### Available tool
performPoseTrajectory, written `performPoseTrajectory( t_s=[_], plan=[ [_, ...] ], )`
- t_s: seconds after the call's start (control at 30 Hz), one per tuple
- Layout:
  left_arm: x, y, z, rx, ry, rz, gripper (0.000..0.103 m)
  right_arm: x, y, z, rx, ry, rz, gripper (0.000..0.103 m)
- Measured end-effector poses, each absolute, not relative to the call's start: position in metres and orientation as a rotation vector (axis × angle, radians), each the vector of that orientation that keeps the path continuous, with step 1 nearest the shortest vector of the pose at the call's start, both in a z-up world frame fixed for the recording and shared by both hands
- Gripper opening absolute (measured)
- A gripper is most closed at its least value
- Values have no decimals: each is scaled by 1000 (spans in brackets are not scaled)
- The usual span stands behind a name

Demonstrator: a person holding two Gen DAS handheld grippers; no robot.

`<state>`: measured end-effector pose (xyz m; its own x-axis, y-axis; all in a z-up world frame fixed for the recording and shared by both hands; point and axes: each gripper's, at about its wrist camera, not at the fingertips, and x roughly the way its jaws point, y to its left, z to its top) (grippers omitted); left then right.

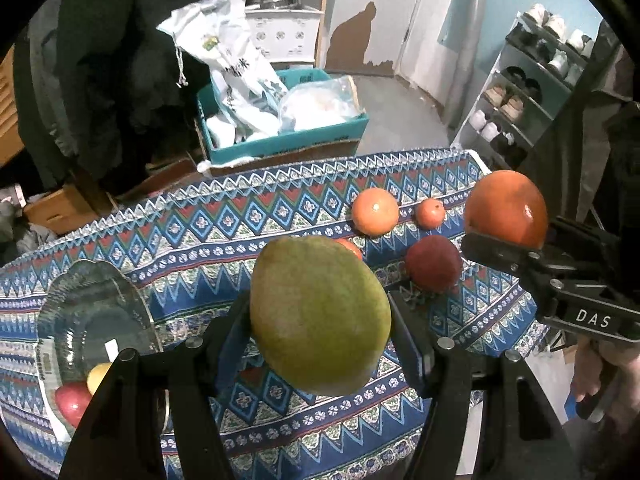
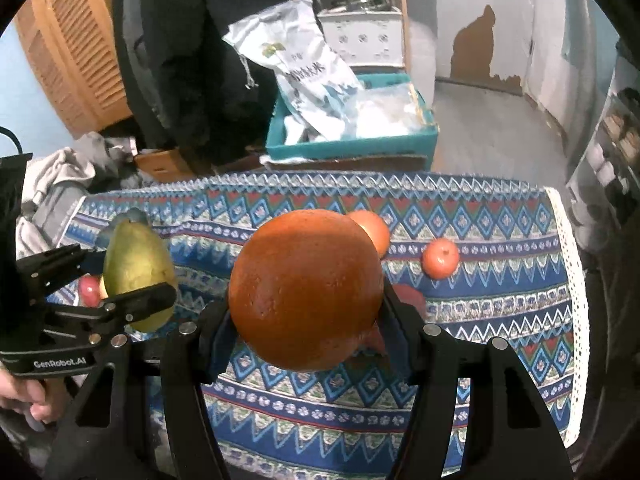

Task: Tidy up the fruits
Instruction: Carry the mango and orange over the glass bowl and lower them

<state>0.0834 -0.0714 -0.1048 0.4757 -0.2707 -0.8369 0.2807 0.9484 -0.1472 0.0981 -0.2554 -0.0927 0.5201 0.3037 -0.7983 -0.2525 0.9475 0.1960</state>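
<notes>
My left gripper (image 1: pixel 320 316) is shut on a large green mango (image 1: pixel 320 314) and holds it above the patterned cloth; it also shows in the right wrist view (image 2: pixel 138 264). My right gripper (image 2: pixel 306 312) is shut on a big orange (image 2: pixel 306 290), held above the table; it shows in the left wrist view (image 1: pixel 506 208). A glass dish (image 1: pixel 80 304) at the left holds a red apple (image 1: pixel 72 402) and a yellow fruit (image 1: pixel 98 376). On the cloth lie an orange (image 1: pixel 375 212), a small orange fruit (image 1: pixel 430 213) and a dark red fruit (image 1: pixel 434 263).
The table wears a blue patterned cloth (image 1: pixel 240 224). Behind it stands a teal box (image 1: pixel 288 146) with white bags. A shoe rack (image 1: pixel 532 92) is at the right. Another orange-red fruit (image 1: pixel 352 246) peeks from behind the mango.
</notes>
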Motion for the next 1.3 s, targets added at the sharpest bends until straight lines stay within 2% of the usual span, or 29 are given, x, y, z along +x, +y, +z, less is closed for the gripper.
performPoseTrajectory(
  t_s=[0.77,1.3],
  plan=[
    [63,2,-71,-34,923,-243,67,110,-168,-51,-5,891,461,63],
    [62,67,-73,-103,923,-143,67,126,-93,-54,-42,906,550,63]
  ],
)
